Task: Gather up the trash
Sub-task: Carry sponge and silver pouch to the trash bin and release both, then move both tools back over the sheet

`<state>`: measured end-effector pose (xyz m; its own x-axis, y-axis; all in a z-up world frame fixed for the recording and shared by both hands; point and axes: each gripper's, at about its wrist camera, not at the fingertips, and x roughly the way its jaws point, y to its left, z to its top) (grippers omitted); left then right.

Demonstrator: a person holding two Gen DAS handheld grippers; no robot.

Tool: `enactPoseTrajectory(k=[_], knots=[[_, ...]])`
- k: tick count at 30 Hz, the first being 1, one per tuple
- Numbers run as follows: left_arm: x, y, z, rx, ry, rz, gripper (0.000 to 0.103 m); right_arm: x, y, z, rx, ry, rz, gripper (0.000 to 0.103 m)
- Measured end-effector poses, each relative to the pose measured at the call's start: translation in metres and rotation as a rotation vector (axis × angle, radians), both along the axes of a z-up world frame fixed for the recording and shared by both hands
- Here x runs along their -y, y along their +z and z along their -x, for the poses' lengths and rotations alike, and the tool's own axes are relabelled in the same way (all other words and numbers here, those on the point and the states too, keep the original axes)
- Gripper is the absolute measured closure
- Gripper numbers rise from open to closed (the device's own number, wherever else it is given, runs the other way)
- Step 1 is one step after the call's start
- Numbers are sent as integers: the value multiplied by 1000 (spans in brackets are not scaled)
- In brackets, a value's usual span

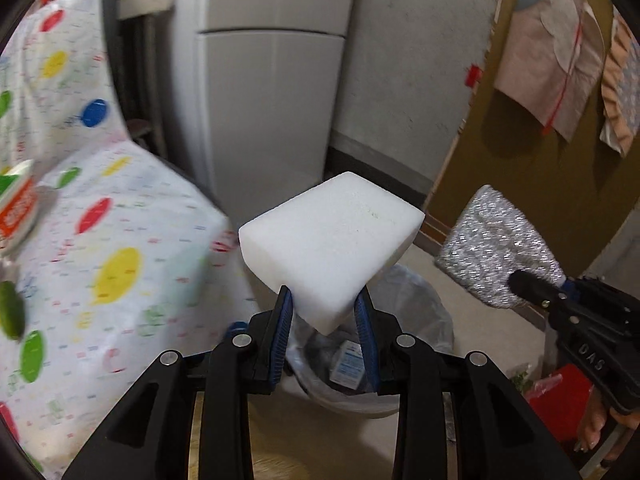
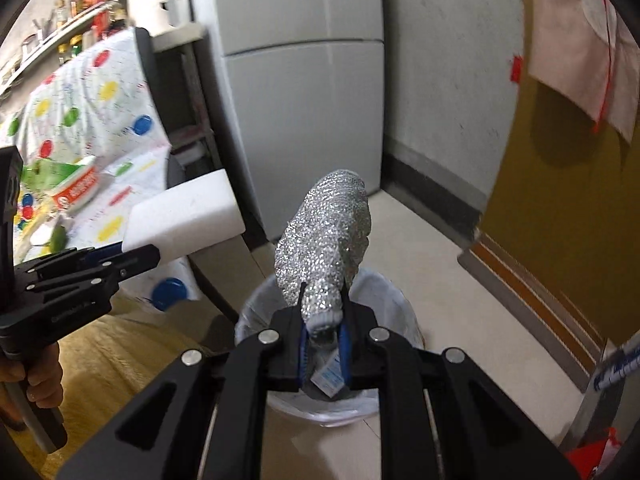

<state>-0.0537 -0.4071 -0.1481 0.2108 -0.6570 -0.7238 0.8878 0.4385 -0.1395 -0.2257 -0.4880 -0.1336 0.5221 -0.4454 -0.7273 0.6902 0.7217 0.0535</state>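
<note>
My left gripper (image 1: 325,304) is shut on a white foam sponge block (image 1: 332,240) and holds it in the air above the bin. The sponge also shows in the right wrist view (image 2: 184,216), held by the left gripper (image 2: 132,258). My right gripper (image 2: 323,300) is shut on a silver glittery scrubbing cloth (image 2: 326,248), which stands up over the bin. The cloth also shows in the left wrist view (image 1: 496,248). A bin with a clear plastic liner (image 2: 256,308) sits on the floor under both grippers, also showing in the left wrist view (image 1: 432,312). It holds a small blue-and-white carton (image 2: 328,380).
A table with a balloon-print cloth (image 1: 100,240) stands to the left, with packets on it (image 2: 76,188). A grey fridge (image 2: 304,92) stands behind the bin. A yellow-brown door (image 2: 560,220) is at the right. A red bag (image 1: 560,396) lies at the lower right.
</note>
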Motion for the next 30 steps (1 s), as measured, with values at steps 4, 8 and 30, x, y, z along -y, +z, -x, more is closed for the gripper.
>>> enactPoseTrajectory(k=[4, 8, 30], knots=[[20, -13, 1, -33, -23, -27, 69, 13, -17, -6, -18, -7, -32, 90], [40, -22, 3, -45, -56, -52, 64, 28, -38, -17, -38, -27, -86, 86], [-104, 34, -62, 96, 252, 11, 34, -33, 56, -45, 151, 88, 45, 59]])
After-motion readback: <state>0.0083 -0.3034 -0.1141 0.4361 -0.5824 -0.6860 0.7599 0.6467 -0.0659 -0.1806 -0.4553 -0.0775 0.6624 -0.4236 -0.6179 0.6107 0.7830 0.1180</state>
